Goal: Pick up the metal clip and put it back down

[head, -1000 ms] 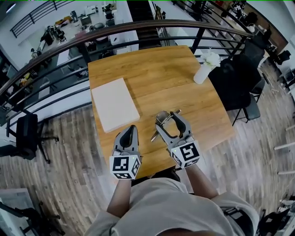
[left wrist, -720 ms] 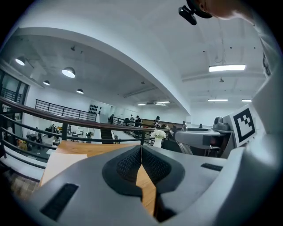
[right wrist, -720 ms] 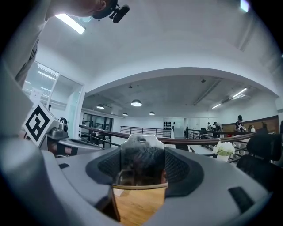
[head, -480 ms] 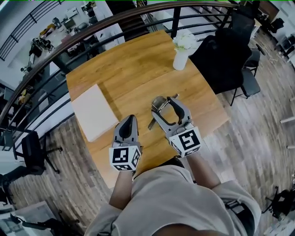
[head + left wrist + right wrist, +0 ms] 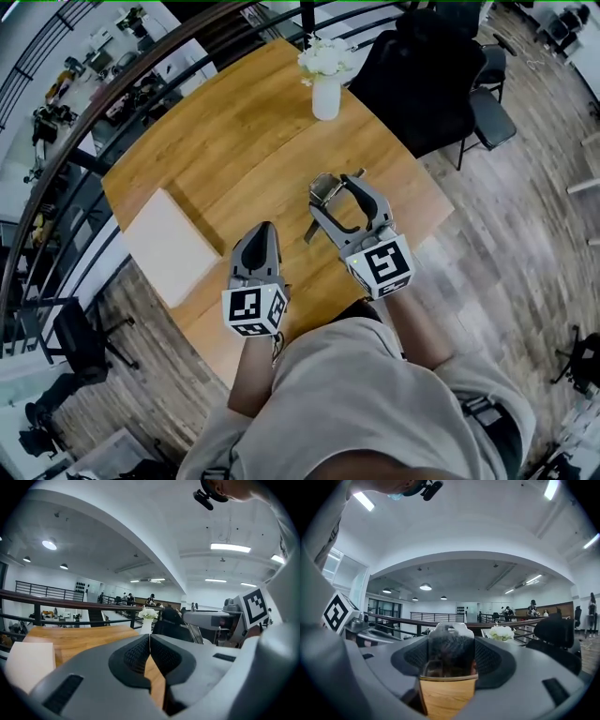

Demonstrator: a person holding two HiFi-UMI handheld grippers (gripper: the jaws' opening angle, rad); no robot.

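Note:
The metal clip [image 5: 325,188] sits between the tips of my right gripper [image 5: 336,190], which is shut on it over the wooden table [image 5: 225,131]. A thin wire handle of the clip pokes out to the lower left. In the right gripper view the clip [image 5: 451,652] fills the gap between the two dark pads [image 5: 490,656], with wood showing below it. Whether it touches the table I cannot tell. My left gripper [image 5: 260,231] hovers to the left near the table's front edge, shut and empty. The left gripper view shows its pads [image 5: 161,654] pressed together.
A white vase with flowers [image 5: 325,82] stands at the table's far edge. A flat white board [image 5: 172,246] lies at the left. A black chair [image 5: 424,70] stands beyond the right side. A dark railing [image 5: 84,141] runs behind the table.
The head camera has swung, so the table, vase and board slid left in the view. Both grippers keep their poses, and the clip stays in the right one.

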